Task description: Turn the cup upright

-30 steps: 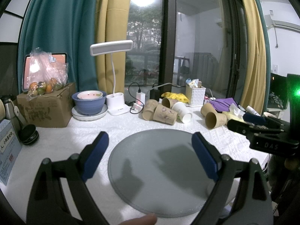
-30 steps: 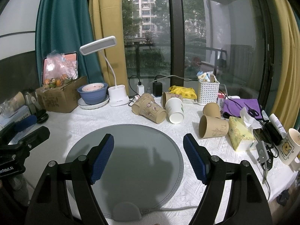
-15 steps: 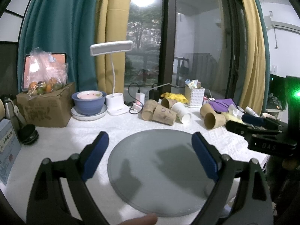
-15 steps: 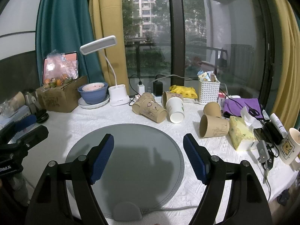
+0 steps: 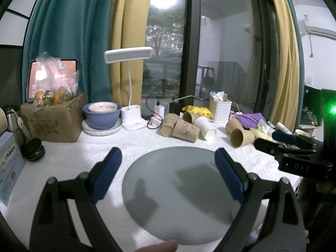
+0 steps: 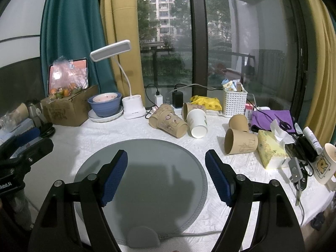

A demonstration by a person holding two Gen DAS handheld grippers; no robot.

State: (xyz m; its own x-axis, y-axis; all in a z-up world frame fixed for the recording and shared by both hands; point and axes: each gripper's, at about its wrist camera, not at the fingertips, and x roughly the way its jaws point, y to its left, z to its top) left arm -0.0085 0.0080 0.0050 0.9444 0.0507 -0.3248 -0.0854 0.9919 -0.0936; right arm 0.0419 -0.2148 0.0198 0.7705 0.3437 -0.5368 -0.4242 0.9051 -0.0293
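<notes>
brown cup (image 6: 240, 144) on its side, mouth facing left, axis horizontal

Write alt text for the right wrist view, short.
The right tool, open and empty, hovers over a round grey mat on a white tablecloth. Behind the mat, several paper cups lie on their sides amid desk clutter before a dark window.

Legible text: two marks, both on gripper bodies.
"DAS" on the black right gripper (image 5: 298, 147); partial "obot.AI" on the black left gripper (image 6: 25, 145); blue carton (image 5: 8, 168) print unreadable.
</notes>
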